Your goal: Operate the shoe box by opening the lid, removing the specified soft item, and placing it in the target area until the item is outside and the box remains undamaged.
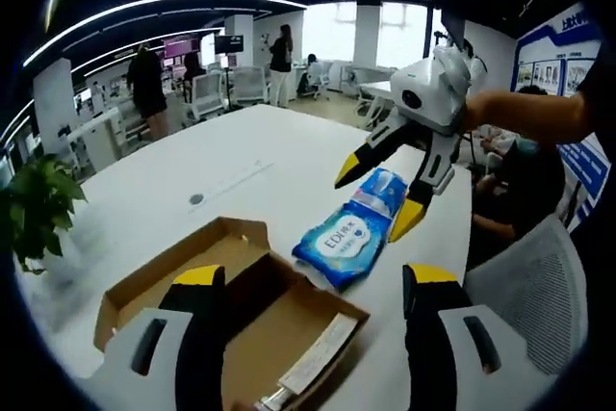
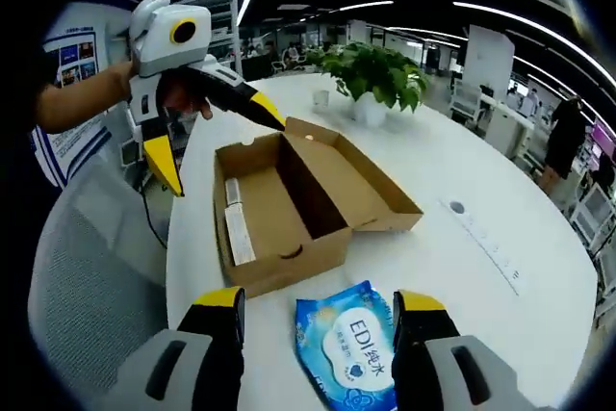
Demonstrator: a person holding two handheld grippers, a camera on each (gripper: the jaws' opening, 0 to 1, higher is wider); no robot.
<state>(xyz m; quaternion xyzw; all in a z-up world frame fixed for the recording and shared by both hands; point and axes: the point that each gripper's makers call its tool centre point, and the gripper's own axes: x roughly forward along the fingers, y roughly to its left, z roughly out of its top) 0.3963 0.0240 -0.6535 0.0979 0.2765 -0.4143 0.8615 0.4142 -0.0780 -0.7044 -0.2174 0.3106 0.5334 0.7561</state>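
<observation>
Blue and white soft plastic pack of wet wipes (image 2: 348, 355) is seen flat on the white round worktop (image 2: 481, 276), outside the box, just beside its near short wall. Judged light, floppy, with slick film; likely to sag and slide if pinched at one corner. Best taken across the narrow width near the middle, or at a crimped end seal, with modest squeeze so the pack is not crushed.

Right gripper (image 2: 318, 320) is held over the pack with jaws apart, one on each side of it, nothing clamped. In the left gripper view the pack (image 1: 348, 230) lies between those yellow-tipped jaws, the right gripper (image 1: 380, 201) coming in from the right; contact with the pack cannot be told.

Open brown cardboard shoe box (image 2: 279, 209) is seen with its lid folded back flat on the worktop and a white paper strip along the bottom at one side. Cardboard looks thin and easy to dent; no damage is visible. The item appears already out, so the task is judged near done.

Left gripper (image 1: 313, 281) hovers above the box (image 1: 226, 295), jaws apart, holding nothing.

A green potted plant (image 2: 371, 74) stands well apart on the worktop's far side.
</observation>
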